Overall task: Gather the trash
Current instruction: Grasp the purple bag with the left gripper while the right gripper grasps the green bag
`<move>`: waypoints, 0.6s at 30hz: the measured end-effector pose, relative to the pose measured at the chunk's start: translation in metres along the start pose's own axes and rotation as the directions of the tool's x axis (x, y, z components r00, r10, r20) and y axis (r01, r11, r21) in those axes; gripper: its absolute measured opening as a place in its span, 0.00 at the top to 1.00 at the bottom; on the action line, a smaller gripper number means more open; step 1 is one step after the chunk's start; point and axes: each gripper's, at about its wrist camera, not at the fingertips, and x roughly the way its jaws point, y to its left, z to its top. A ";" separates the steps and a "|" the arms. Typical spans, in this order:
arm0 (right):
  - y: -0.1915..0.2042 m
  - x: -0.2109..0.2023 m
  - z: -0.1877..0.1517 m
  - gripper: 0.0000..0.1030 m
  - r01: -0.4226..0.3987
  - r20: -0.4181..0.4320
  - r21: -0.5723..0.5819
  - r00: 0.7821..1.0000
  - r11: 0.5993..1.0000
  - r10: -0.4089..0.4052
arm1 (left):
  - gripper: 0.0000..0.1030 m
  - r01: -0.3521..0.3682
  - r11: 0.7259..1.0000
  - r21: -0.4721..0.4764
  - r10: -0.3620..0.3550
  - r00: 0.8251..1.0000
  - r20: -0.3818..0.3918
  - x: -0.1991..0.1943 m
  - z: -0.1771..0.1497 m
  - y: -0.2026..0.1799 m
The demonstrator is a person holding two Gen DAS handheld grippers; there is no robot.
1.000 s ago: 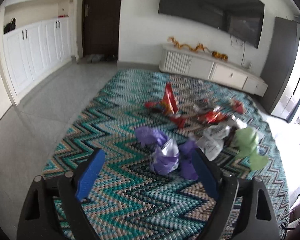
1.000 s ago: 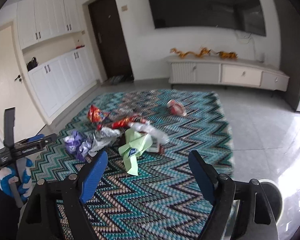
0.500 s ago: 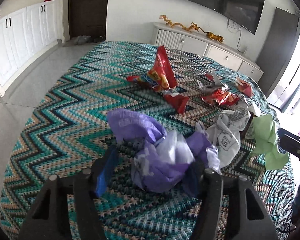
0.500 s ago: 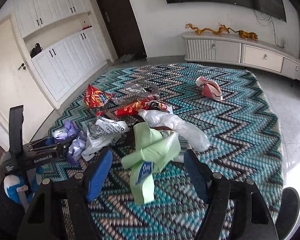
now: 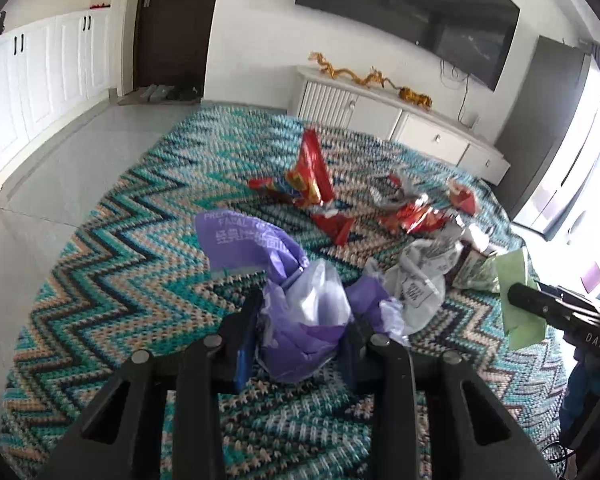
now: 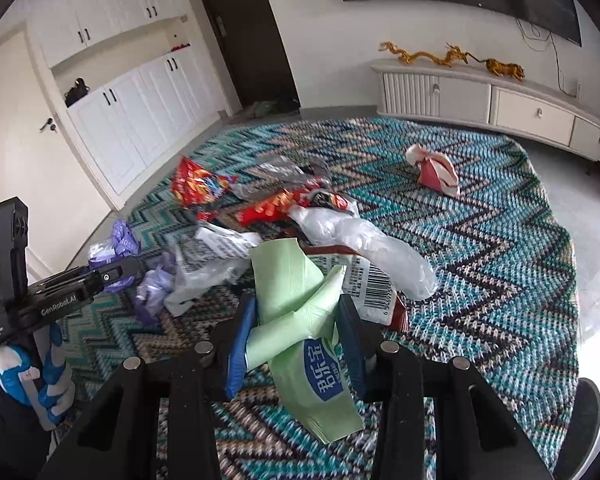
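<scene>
My left gripper [image 5: 300,332] is shut on a crumpled purple plastic wrapper [image 5: 295,312] on the zigzag rug [image 5: 119,280]; it also shows in the right wrist view [image 6: 119,248]. My right gripper [image 6: 295,336] is shut on a light green wrapper [image 6: 300,308], which also shows at the right of the left wrist view [image 5: 520,292]. More trash lies on the rug: a red snack bag [image 5: 310,172], a white printed bag [image 5: 420,280], a clear plastic bag [image 6: 364,240], and a red-and-white wrapper [image 6: 436,170] further off.
A white low TV cabinet [image 6: 500,100] stands along the far wall under a wall-mounted TV [image 5: 412,16]. White cupboards [image 6: 139,100] and a dark door [image 6: 243,32] are at the left. Bare tile floor [image 5: 39,180] surrounds the rug.
Both grippers moved forward and down to the trash. The left closed on the purple wrapper and the right closed on the green wrapper.
</scene>
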 end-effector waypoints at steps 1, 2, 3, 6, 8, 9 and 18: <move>0.002 -0.005 0.000 0.63 -0.008 0.013 -0.002 1.000 1.000 0.008 | 0.69 0.002 1.000 0.000 -0.002 1.000 0.013 -0.006 0.001 -0.001; 0.005 -0.011 -0.001 0.63 -0.014 0.025 -0.005 1.000 1.000 0.014 | 0.69 0.006 1.000 0.001 -0.006 1.000 0.026 -0.012 0.002 -0.002; 0.007 -0.017 -0.001 0.63 -0.020 0.040 -0.008 0.999 1.000 0.021 | 0.69 0.010 1.000 0.004 -0.010 0.999 0.036 -0.017 0.004 -0.004; 0.011 -0.039 -0.002 0.63 -0.027 0.087 -0.008 0.996 1.000 0.028 | 0.69 0.023 0.999 0.024 -0.025 0.997 0.069 -0.034 0.005 -0.015; 0.012 -0.054 -0.002 0.63 -0.023 0.115 -0.004 0.993 1.000 0.024 | 0.69 0.036 0.998 0.041 -0.040 0.995 0.089 -0.045 0.007 -0.026; 0.011 -0.062 -0.002 0.63 -0.020 0.129 -0.002 0.991 1.000 0.020 | 0.69 0.043 0.998 0.049 -0.048 0.994 0.096 -0.049 0.008 -0.032; -0.008 -0.138 -0.019 0.63 0.055 0.236 0.051 0.970 0.997 -0.066 | 0.69 0.130 0.979 0.157 -0.150 0.982 0.118 -0.071 0.014 -0.099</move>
